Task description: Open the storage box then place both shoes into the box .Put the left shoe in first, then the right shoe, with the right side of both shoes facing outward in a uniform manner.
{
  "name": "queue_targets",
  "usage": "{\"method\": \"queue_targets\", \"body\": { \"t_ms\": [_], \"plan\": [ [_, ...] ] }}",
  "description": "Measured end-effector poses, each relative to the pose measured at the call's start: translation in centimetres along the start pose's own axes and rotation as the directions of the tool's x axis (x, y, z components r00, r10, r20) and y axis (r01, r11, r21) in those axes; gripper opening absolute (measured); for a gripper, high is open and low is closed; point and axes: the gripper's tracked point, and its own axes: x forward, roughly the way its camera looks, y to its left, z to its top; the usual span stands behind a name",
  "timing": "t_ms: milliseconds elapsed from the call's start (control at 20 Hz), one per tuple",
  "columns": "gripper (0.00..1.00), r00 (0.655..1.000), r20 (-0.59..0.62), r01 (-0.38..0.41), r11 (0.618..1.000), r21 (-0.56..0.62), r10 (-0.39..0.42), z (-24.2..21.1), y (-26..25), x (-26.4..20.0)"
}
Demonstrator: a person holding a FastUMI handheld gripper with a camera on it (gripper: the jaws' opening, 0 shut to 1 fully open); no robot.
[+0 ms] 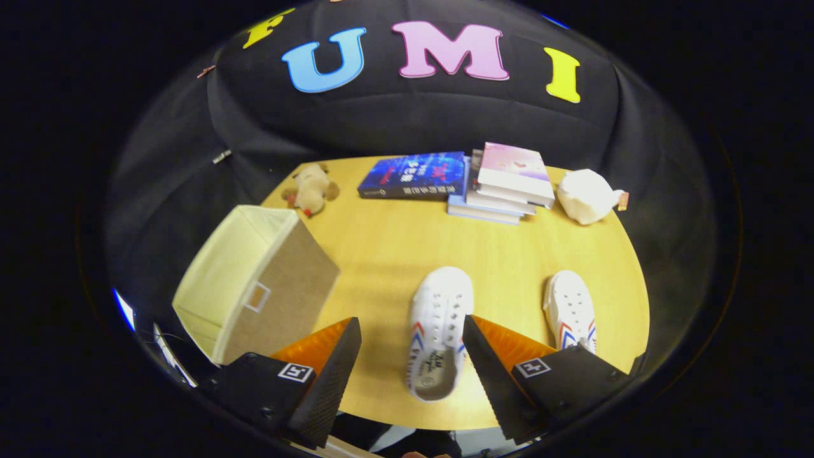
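Plywood-pale round wooden table [394,254] carries everything, and I take the nearer white canvas shoe [437,331] as my marker. To its left, at the table's edge, stands the beige fabric storage box [254,289], tipped so its cream-lined mouth faces away from the shoe; it looks already open, presumably ready for loading. Beyond the shoe, near the far edge, lies a stack of books [502,184] with a dark blue book [413,175] beside it. To its right sits the second white canvas shoe [570,312], well apart, toe pointing the same way. Both show lace eyelets and red-and-blue side stripes. The gripper [410,356] hangs above the marker shoe, fingers spread wide and holding nothing, the shoe's heel between them, likely lined up for a pick.
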Motion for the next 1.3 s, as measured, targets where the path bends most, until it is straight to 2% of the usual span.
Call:
{"method": "queue_targets", "body": {
  "t_ms": [150,300,550,700,800,850,950,1000,1050,1200,1300],
  "plan": [
    [0.99,0.996,-0.070,0.062,0.998,-0.023,-0.063,-3.3,-3.3,1.7],
    [0.99,0.989,-0.126,0.074,0.996,-0.054,-0.080,-5.3,-4.8,3.2],
    [0.98,0.981,-0.176,0.070,0.996,-0.049,-0.078,-7.2,-5.8,6.1],
    [0.96,0.973,-0.227,0.040,0.999,0.013,-0.036,-8.4,-5.2,7.6],
    [0.83,0.975,-0.223,-0.003,0.997,0.073,0.019,-8.2,-4.3,8.0],
    [0.65,0.976,-0.216,-0.010,0.997,0.081,0.028,-8.0,-4.3,7.9],
    [0.57,0.970,-0.227,-0.060,0.991,0.120,0.087,-8.1,-3.1,8.0],
    [0.50,0.966,-0.240,-0.060,0.988,0.141,0.092,-8.3,-3.1,8.3],
    [0.34,0.964,-0.248,-0.053,0.984,0.172,0.096,-8.1,-3.3,8.2],
    [0.17,0.963,-0.251,-0.028,0.964,0.263,0.097,-8.0,-3.8,8.1],
    [0.08,0.966,-0.240,-0.034,0.962,0.270,0.101,-7.9,-3.9,8.1]
  ]
}}
